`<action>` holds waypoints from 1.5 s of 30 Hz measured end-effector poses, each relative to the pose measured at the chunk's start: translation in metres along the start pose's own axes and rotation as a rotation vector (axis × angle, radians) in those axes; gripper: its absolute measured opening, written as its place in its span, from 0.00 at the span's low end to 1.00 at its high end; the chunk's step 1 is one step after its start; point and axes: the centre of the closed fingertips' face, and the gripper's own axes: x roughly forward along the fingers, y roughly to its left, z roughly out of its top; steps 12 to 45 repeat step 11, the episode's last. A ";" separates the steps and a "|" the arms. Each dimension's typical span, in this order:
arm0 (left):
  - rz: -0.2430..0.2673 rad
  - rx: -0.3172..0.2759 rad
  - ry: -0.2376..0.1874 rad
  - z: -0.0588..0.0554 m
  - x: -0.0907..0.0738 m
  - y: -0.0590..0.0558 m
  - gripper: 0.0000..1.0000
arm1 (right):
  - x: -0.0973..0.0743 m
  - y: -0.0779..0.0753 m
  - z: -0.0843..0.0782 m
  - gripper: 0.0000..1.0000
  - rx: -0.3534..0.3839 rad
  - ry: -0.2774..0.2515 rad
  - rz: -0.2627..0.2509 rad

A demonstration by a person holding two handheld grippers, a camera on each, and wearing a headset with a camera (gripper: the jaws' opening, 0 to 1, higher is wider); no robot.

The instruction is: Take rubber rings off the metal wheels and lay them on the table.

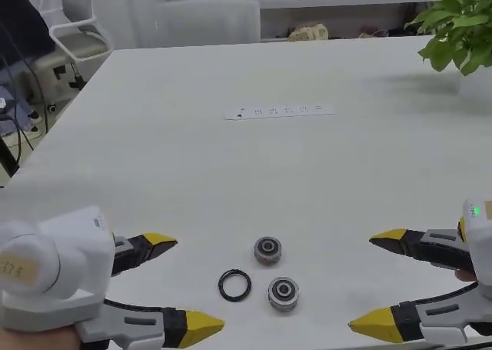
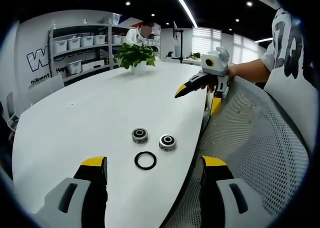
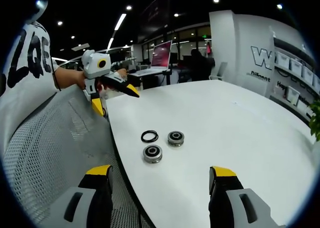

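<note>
left tongs (image 1: pixel 196 283): released, empty | right tongs (image 1: pixel 363 282): released, empty | rubber ring (image 1: pixel 234 285): flat on bench (image 1: pixel 231 158), just beside near metal wheel (image 1: pixel 284 294), far metal wheel (image 1: pixel 267 250) close behind, all between tongs

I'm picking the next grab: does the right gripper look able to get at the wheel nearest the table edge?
Probably yes: the right gripper is open, bare table lies between it and that wheel, and the loose rubber ring sits on the wheel's far side.
</note>
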 end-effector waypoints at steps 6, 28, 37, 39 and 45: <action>0.004 0.001 0.001 0.000 0.000 0.001 0.73 | 0.000 -0.002 0.001 0.78 0.008 -0.008 -0.011; 0.003 0.002 0.002 0.000 0.000 -0.001 0.73 | 0.000 -0.003 0.001 0.78 0.011 -0.009 -0.015; 0.003 0.002 0.002 0.000 0.000 -0.001 0.73 | 0.000 -0.003 0.001 0.78 0.011 -0.009 -0.015; 0.003 0.002 0.002 0.000 0.000 -0.001 0.73 | 0.000 -0.003 0.001 0.78 0.011 -0.009 -0.015; 0.003 0.002 0.002 0.000 0.000 -0.001 0.73 | 0.000 -0.003 0.001 0.78 0.011 -0.009 -0.015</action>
